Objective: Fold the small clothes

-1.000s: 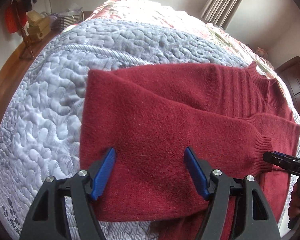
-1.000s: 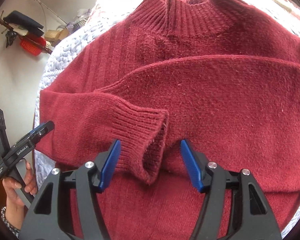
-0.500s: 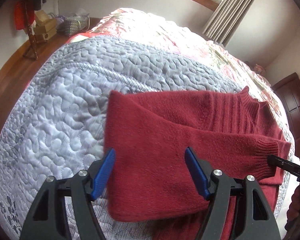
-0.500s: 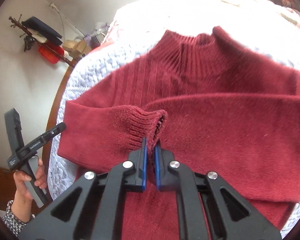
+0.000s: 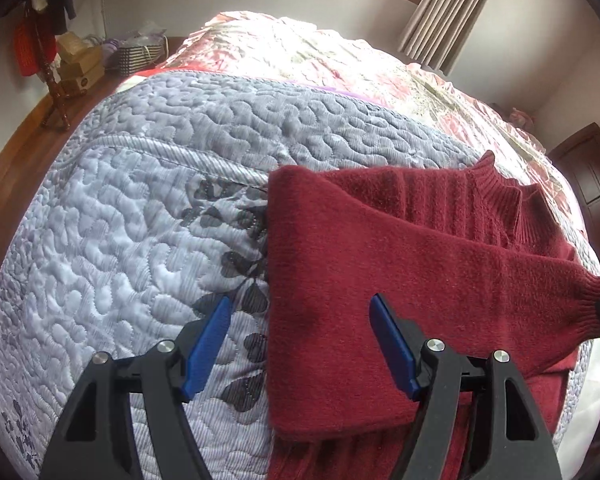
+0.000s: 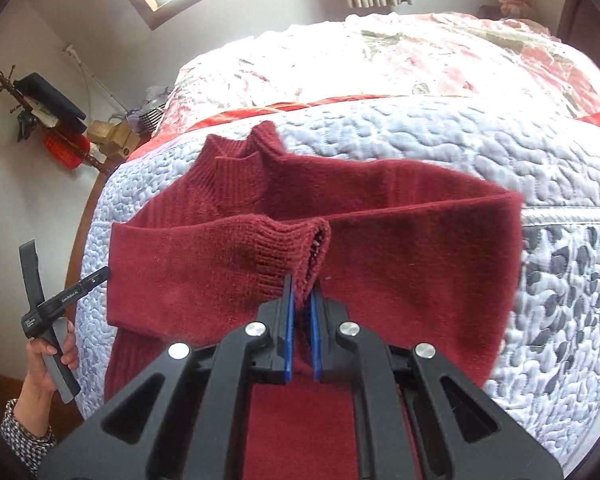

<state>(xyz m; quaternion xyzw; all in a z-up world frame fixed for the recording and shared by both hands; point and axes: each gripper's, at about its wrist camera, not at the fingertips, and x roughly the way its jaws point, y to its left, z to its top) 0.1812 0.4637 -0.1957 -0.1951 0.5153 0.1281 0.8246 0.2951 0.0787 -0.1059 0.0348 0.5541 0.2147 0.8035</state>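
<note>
Quilted grey bedspread (image 5: 140, 200) lies under the red sweater (image 5: 360, 280); right gripper (image 6: 300, 300) pinches its cuff (image 6: 292, 248), left gripper (image 5: 300, 340) spread wide over the sweater's edge.

Both my grippers share one build. On my left gripper (image 5: 300, 340) I see black plastic arms with triangular cut-outs, round silver screw heads at the joints, and flat blue pads (image 5: 206, 348) lining the fingers. My right gripper (image 6: 300, 320) shows four silver screws and narrow blue pads (image 6: 287, 332). My left hand (image 6: 46, 364) grips a grey handle under a black body with small white lettering; its sleeve (image 6: 24, 436) is a dark-and-white check.
</note>
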